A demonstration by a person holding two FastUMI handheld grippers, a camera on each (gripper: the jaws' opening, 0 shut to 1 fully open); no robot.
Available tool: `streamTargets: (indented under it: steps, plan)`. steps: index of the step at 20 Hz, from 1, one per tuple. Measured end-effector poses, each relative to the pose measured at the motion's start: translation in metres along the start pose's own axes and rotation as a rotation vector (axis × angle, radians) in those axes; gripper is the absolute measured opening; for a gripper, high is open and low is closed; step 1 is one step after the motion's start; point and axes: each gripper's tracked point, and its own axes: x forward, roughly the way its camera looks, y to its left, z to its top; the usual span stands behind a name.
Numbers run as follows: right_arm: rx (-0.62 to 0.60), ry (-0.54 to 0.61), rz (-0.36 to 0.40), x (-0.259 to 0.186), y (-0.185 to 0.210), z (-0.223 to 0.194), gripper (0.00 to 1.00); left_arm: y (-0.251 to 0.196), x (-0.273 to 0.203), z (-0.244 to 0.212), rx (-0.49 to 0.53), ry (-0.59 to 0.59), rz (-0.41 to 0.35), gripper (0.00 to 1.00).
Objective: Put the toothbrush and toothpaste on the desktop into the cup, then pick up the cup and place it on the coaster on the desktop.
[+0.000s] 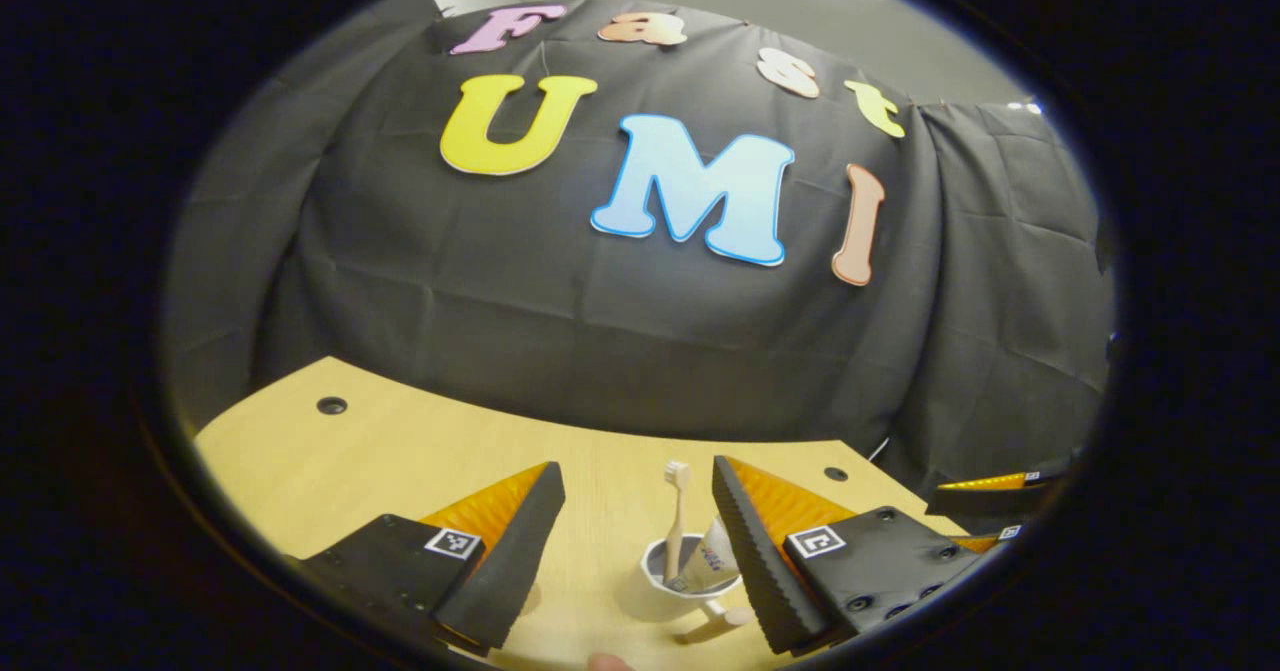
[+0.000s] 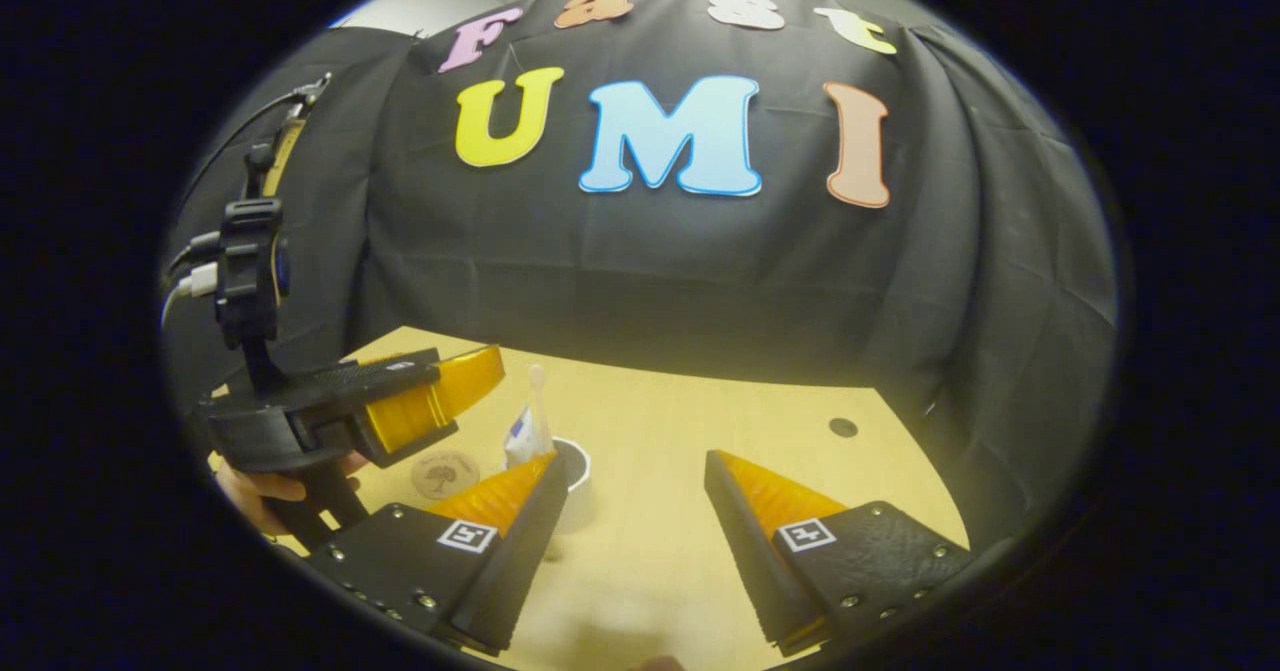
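Note:
A white cup (image 1: 690, 591) with a handle stands on the wooden desktop (image 1: 400, 451). A toothbrush (image 1: 677, 511) and a toothpaste tube (image 1: 712, 556) stand upright in it. My left gripper (image 1: 637, 471) is open above the cup, which sits close to its right finger without touching it. In the right gripper view the cup (image 2: 577, 471) is partly hidden behind my left finger, with the toothpaste (image 2: 525, 436) and toothbrush (image 2: 537, 381) sticking out. A round brown coaster (image 2: 445, 473) lies just left of it. My right gripper (image 2: 636, 459) is open and holds nothing.
The left gripper (image 2: 470, 379) hovers over the coaster's side of the desktop, held by a hand (image 2: 250, 486). The right gripper (image 1: 1000, 496) shows at the far right edge. Small dark holes (image 1: 331, 405) (image 2: 843, 427) mark the desktop. The black cloth wall stands behind.

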Motion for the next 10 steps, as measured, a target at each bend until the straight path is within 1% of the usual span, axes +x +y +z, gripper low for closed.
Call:
streamTargets:
  steps: [2, 3, 7, 10]
  plan:
    - [-0.015, 0.025, 0.006, 0.004, 0.012, -0.002, 0.87, 0.009, -0.009, 0.010, 0.016, -0.009, 0.008, 0.92]
    - [-0.022, 0.045, 0.009, 0.006, 0.017, -0.005, 0.87, 0.013, -0.014, 0.011, 0.022, -0.012, 0.012, 0.95]
    - [-0.033, 0.140, 0.022, 0.015, 0.040, -0.017, 0.87, 0.034, -0.033, 0.022, 0.040, -0.019, 0.035, 0.95]
    - [-0.018, 0.226, 0.028, 0.022, 0.053, -0.030, 0.87, 0.050, -0.046, 0.026, 0.041, -0.014, 0.049, 0.95]
